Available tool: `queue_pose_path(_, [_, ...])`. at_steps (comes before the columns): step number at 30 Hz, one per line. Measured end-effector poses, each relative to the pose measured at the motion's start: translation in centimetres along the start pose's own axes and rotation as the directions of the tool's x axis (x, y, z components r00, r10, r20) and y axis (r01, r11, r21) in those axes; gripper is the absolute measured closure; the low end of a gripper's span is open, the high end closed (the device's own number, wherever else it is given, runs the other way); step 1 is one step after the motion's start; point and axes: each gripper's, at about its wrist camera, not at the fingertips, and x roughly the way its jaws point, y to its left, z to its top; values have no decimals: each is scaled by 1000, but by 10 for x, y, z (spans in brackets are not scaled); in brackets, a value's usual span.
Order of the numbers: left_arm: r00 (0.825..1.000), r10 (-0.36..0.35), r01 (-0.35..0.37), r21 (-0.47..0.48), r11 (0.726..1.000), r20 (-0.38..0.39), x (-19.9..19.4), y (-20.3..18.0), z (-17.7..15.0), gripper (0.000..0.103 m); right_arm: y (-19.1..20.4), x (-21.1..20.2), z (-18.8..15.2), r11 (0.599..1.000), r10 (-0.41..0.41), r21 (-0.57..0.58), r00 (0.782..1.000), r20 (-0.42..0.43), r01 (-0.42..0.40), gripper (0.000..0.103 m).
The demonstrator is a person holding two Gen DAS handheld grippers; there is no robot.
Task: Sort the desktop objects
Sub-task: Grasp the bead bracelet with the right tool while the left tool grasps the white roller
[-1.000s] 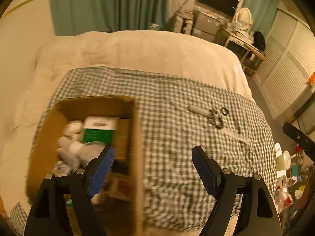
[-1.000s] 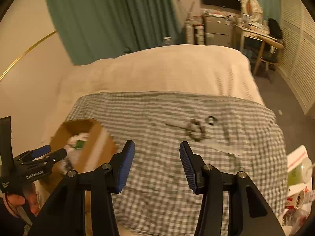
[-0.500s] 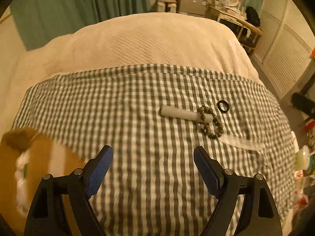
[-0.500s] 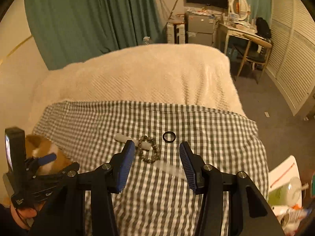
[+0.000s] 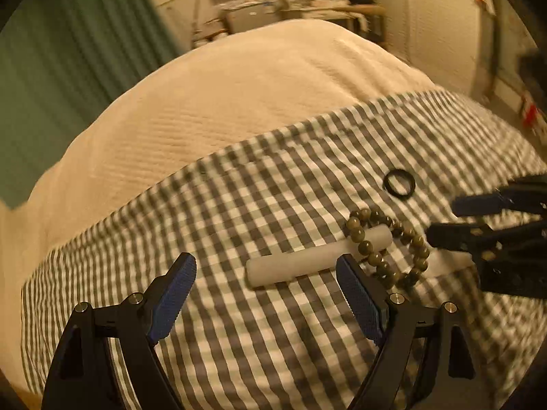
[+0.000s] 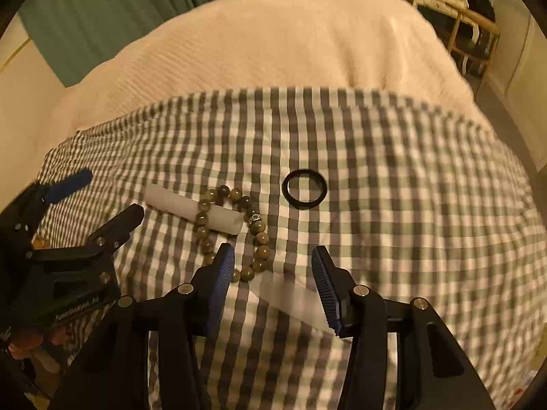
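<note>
On the checked cloth [image 5: 239,205] lies a white cylinder [image 5: 318,256] with a bead bracelet [image 5: 393,249] looped over its right end. A black ring [image 5: 399,183] lies just beyond them. My left gripper [image 5: 265,273] is open, low over the cloth, and the cylinder's left end sits between its fingertips without touching them. My right gripper [image 6: 272,256] is open too. A flat pale strip [image 6: 294,297] lies on the cloth [image 6: 393,188] between its pads, and the bracelet [image 6: 232,232] touches its left finger. The cylinder [image 6: 191,205] and ring [image 6: 304,188] lie ahead. Each gripper shows in the other's view: right gripper [image 5: 448,218], left gripper [image 6: 109,193].
A cream ribbed blanket [image 5: 239,95] covers the bed beyond the cloth. A green curtain [image 6: 119,7] hangs behind, and a desk with a chair [image 6: 471,34] stands at the far right. A hand [image 6: 20,338] holds the left gripper at the lower left.
Both grippers have come down and closer to the small objects. The left one swung right, away from the cardboard box, which has left its view. The right one now straddles the pale strip.
</note>
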Motion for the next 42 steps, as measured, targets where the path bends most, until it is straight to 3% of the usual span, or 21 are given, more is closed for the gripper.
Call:
queue_pose_path(5, [996,-80,80,4,997,-35,20,1,-5,16,-6,35,3,1000,-5,20,999,-43,6,60])
queue_pose_path(8, [993,-100,103,56,993,-59,29,-6,-10,16,-10,50,0,999,11,52,997,-72,-7,65])
queue_pose_path(9, [993,-101,106,85,991,-63,31,-10,-11,16,-11,51,-2,999,8,51,997,-73,-4,71])
queue_pose_path(10, [994,-92,99,110,989,-65,34,-14,-11,16,-10,53,-3,999,0,39,997,-77,3,87])
queue_pose_path(11, [995,-78,87,133,987,-67,37,-19,-11,16,-9,51,-4,1000,-19,14,997,-73,20,92])
queue_pose_path(14, [997,-46,56,179,982,-64,45,-31,-9,16,-8,34,-11,994,-107,-30,994,24,107,92])
queue_pose_path(17, [997,-39,52,176,983,-73,51,-37,-5,19,-11,15,-17,989,-126,-74,989,81,132,92])
queue_pose_path(19, [993,-72,86,159,983,-92,53,-38,-2,46,-16,2,-22,985,-134,-94,985,110,144,92])
queue_pose_path(23, [995,-22,42,202,978,-101,48,-43,0,82,-31,-12,-23,988,-133,-64,987,93,139,92])
queue_pose_path(24, [993,-44,65,200,978,-110,44,-44,0,97,-36,-15,-25,990,-129,-50,988,90,133,92])
queue_pose_path(29, [982,-104,124,121,985,-159,26,-40,-6,97,-41,-30,-26,992,-125,-18,989,85,127,92])
queue_pose_path(34, [968,-153,151,-25,988,-196,-6,-25,-14,97,-27,-69,-27,992,-113,-47,987,119,119,92])
queue_pose_path(38, [962,-211,189,-138,972,-174,-46,-5,-22,97,-13,-108,-31,991,-94,-80,985,143,106,92])
queue_pose_path(42, [961,-245,222,-171,960,-125,-101,1,-19,97,3,-145,-39,988,-89,-113,982,164,108,92])
